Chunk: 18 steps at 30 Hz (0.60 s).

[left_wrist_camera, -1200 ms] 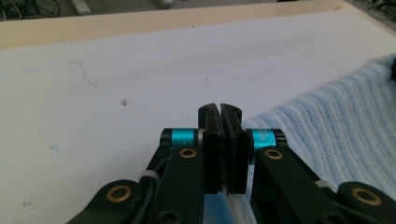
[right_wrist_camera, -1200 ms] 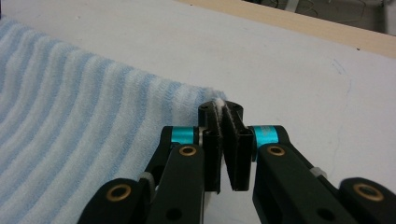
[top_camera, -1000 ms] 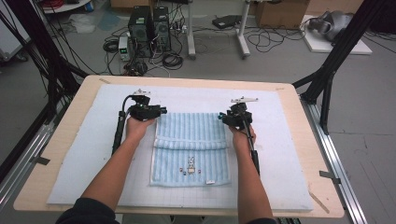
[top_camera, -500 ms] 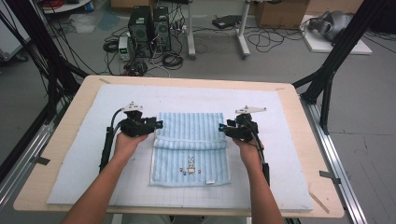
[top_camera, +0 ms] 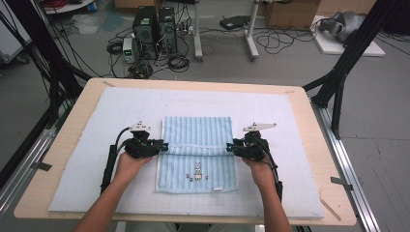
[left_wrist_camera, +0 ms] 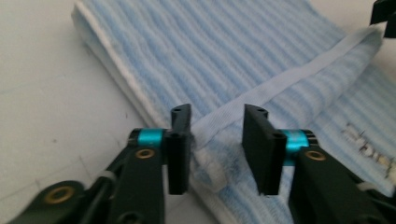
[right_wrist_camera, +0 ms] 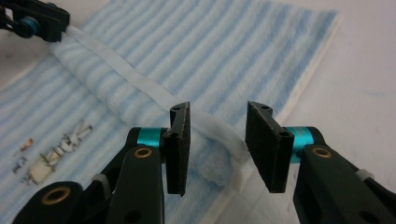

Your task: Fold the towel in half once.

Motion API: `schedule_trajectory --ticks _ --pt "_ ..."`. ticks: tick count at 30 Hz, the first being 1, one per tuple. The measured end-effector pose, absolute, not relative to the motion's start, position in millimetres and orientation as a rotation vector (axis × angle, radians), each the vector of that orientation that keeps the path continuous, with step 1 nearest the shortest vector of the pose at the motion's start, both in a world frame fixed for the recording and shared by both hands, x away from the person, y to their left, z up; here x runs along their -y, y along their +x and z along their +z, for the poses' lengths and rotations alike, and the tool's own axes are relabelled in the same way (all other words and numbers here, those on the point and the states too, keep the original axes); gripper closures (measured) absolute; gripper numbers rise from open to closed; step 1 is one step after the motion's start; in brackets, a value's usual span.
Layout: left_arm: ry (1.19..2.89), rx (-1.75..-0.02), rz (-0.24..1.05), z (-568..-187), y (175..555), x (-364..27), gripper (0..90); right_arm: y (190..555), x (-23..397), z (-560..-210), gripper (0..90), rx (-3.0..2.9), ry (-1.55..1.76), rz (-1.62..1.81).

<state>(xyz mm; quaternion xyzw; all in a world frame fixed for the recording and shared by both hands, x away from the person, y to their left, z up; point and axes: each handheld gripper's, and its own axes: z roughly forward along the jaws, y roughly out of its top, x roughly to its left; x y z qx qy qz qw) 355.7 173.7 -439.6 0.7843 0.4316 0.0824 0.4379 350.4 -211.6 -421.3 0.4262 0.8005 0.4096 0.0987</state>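
- Centrally, towel (top_camera: pixel 198 150) lies on mat (top_camera: pixel 87 140), far edge folded across its middle.
- Left gripper (top_camera: pixel 162 146): jaws just closing, fold's left corner between, gap remaining.
- Right gripper (top_camera: pixel 231 147): likewise at right corner, not yet pinching.

We see a wooden table (top_camera: pixel 72 140) under a pale mat (top_camera: pixel 270 108), set on a grey floor (top_camera: pixel 377 125). At eleven o'clock beyond the table stand two black computer towers (top_camera: pixel 155 24) with a small white box (top_camera: pixel 128 48) beside them, amid loose cables (top_camera: pixel 174 60). At twelve o'clock rise the white legs of a stand (top_camera: pixel 251 29). At one o'clock lie cardboard boxes (top_camera: pixel 290 10), and farther right a white board (top_camera: pixel 345 41) on the floor. Black frame struts (top_camera: pixel 345 63) slant down at two o'clock and others (top_camera: pixel 38 53) at ten. Aluminium rails (top_camera: pixel 348 166) run along both table sides. The light is even and soft.
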Motion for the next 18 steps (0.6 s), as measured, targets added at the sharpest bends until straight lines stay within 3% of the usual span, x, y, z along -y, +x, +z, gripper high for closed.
schedule_trajectory --ticks 2,5,18 --pt "1.960 -1.058 0.228 -438 354 -174 87.0 348 214 -427 71.8 -2.373 1.268 1.181" --pt "1.972 -1.018 0.240 -434 349 -174 89.6 343 216 -437 82.5 -2.402 1.250 1.167" --pt "1.899 -0.929 0.232 -428 309 -187 89.8 302 217 -429 83.3 -2.281 1.128 1.320"
